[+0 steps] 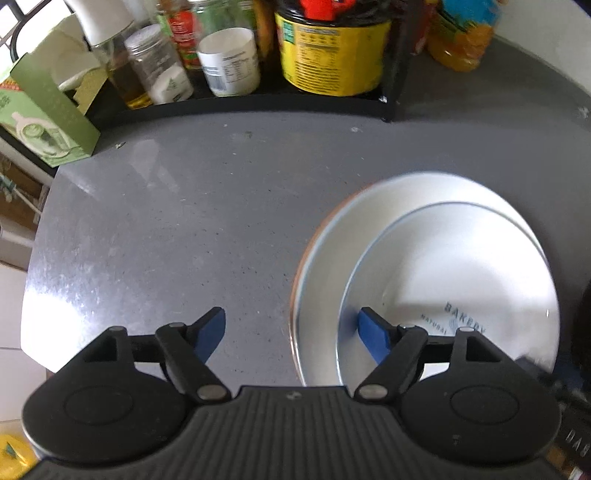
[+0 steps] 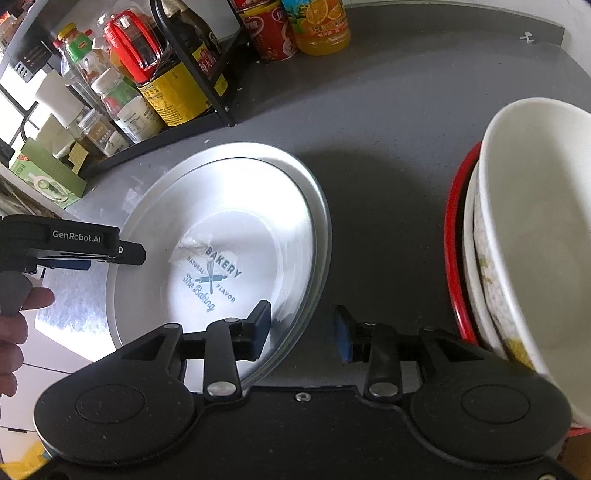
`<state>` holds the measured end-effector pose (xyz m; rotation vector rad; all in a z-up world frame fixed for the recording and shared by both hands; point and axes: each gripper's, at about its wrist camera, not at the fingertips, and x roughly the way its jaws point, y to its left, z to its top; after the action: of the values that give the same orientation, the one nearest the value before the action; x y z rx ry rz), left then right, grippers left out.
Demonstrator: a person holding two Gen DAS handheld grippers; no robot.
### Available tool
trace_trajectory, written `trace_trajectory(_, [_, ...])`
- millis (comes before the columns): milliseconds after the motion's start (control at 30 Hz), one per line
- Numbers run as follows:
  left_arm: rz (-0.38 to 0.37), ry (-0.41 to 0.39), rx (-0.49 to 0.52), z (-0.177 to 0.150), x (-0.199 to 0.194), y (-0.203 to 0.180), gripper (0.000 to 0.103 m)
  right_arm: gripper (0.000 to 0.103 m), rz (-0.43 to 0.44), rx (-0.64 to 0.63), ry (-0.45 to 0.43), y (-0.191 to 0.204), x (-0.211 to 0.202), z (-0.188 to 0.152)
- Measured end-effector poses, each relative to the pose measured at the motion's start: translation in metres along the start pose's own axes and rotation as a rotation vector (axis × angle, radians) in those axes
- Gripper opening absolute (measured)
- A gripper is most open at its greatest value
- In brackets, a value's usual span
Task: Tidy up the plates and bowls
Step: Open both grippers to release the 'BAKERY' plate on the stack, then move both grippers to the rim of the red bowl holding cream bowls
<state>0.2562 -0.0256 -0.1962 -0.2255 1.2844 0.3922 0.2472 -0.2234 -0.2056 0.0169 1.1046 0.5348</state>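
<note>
A white plate printed "BAKERY" [image 2: 221,236] lies on top of a wider white plate [image 2: 319,206] on the grey counter [image 2: 388,147]. The same pair shows in the left wrist view, printed plate [image 1: 461,266] over the wider one [image 1: 332,251]. My left gripper [image 1: 293,334] is open, its jaws straddling the stack's left rim without pressing on it. It also shows from the side [image 2: 110,258], held by a hand [image 2: 14,325]. My right gripper [image 2: 301,332] is open astride the stack's right rim. Stacked white bowls [image 2: 535,229] stand at the right inside a red-rimmed dish [image 2: 452,236].
A black rack [image 1: 258,107] of bottles and jars runs along the back of the counter, with a yellow-labelled jar [image 1: 332,55] in it. A green box [image 1: 48,122] stands at the back left. An orange bottle [image 2: 321,26] and a red can [image 2: 269,33] stand behind. The counter's edge drops off at the left.
</note>
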Motion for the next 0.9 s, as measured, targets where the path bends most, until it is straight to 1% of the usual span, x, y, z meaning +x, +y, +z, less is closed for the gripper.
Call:
trace_trajectory(100, [0.003,-0.015,0.013,0.003,0.001,0.001,0.080,0.038,-0.002,0.000,0.001,0.001,0.001,0.001])
trace_trajectory(167, [0.017,-0.029,0.035,0.004,0.001,0.000,0.086,0.040,-0.011,-0.006,0.001,0.003,0.002,0.002])
trace_trajectory(267, [0.037,-0.043,0.047,0.004,0.002,0.000,0.089,0.042,-0.019,-0.014,0.004,0.005,0.003,0.002])
trace_trajectory(333, [0.033,-0.046,0.042,0.005,0.003,0.001,0.089,0.043,-0.025,-0.017,0.005,0.006,0.004,0.002])
trace_trajectory(400, [0.032,-0.051,0.040,0.004,0.003,0.001,0.090,0.046,-0.023,-0.017,0.010,0.007,0.003,0.003])
trace_trajectory(500, [0.033,-0.054,0.040,0.005,0.003,0.001,0.090,0.046,-0.020,-0.010,0.006,0.007,-0.002,0.003])
trace_trajectory(567, [0.046,-0.061,0.042,0.006,0.004,0.000,0.090,0.047,-0.012,-0.008,-0.008,0.007,-0.008,0.004])
trace_trajectory(633, [0.065,-0.063,0.047,0.008,0.003,-0.002,0.089,0.054,-0.010,-0.014,-0.031,0.008,-0.016,0.005])
trace_trajectory(733, [0.094,-0.082,0.071,0.006,-0.002,-0.005,0.088,0.055,0.003,-0.019,-0.062,0.009,-0.026,0.007])
trace_trajectory(767, [0.095,-0.091,0.079,0.005,-0.005,-0.006,0.088,0.055,0.006,-0.019,-0.072,0.010,-0.030,0.007])
trace_trajectory(867, [0.063,-0.101,0.083,0.003,-0.013,-0.007,0.088,0.057,0.005,-0.029,-0.101,0.012,-0.040,0.005])
trace_trajectory(900, [0.051,-0.102,0.081,0.002,-0.016,-0.008,0.088,0.061,0.001,-0.033,-0.114,0.014,-0.045,0.005])
